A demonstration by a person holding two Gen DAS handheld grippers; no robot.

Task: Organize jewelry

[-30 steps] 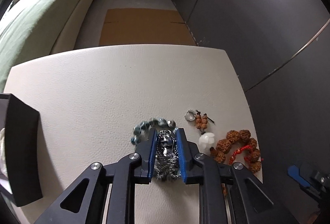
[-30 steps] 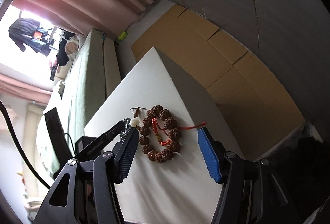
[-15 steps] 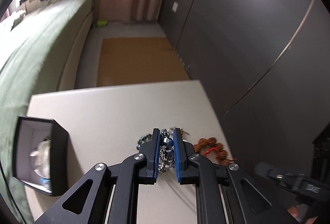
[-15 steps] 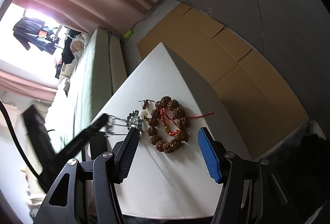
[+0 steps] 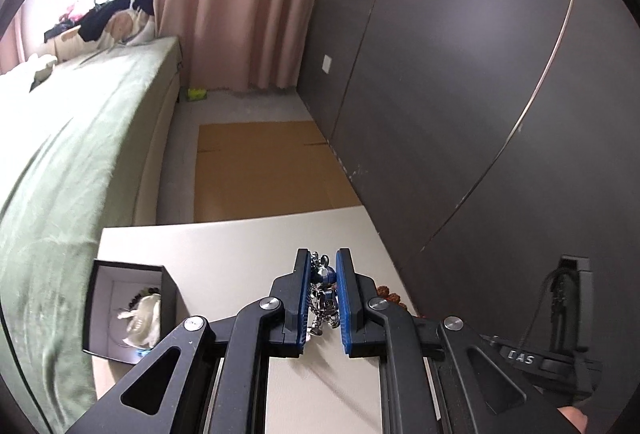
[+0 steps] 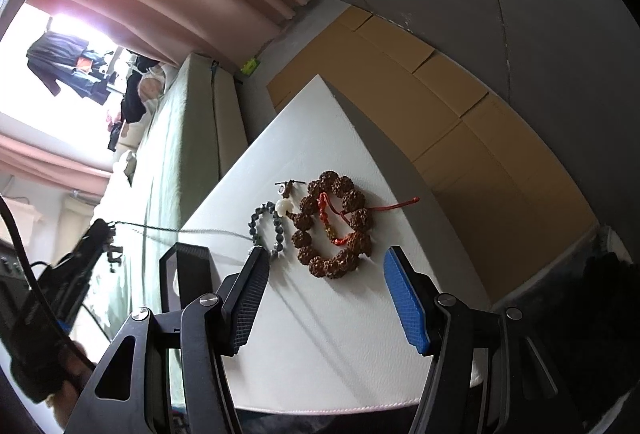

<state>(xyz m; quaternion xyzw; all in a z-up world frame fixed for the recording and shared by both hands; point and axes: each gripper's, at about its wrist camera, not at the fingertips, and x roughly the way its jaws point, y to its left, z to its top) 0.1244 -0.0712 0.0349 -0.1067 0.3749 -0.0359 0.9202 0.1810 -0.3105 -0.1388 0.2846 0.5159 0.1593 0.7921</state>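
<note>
My left gripper [image 5: 323,266] is shut on a silver and blue pendant [image 5: 322,292] and holds it above the white table [image 5: 224,246]. Its silver chain [image 6: 192,231] stretches from the raised gripper [image 6: 102,234] down to the table in the right wrist view. An open black jewelry box [image 5: 128,310] with pale jewelry inside stands at the table's left. My right gripper [image 6: 324,266] is open and empty, over the table in front of a brown seed-bead bracelet with red cord [image 6: 334,226]. A grey-blue bead bracelet [image 6: 267,226] and a white bead [image 6: 284,206] lie beside it.
A small brown bead charm [image 6: 287,187] lies behind the bracelets. The black box also shows at the table's left in the right wrist view [image 6: 188,270]. A green bed [image 5: 68,138] runs along the left, a dark wardrobe [image 5: 460,74] along the right, cardboard [image 5: 264,170] on the floor.
My left gripper has closed on the pendant and lifted it well above the table, drawing the chain up. The grey-blue bracelet is now uncovered. The right gripper has barely moved.
</note>
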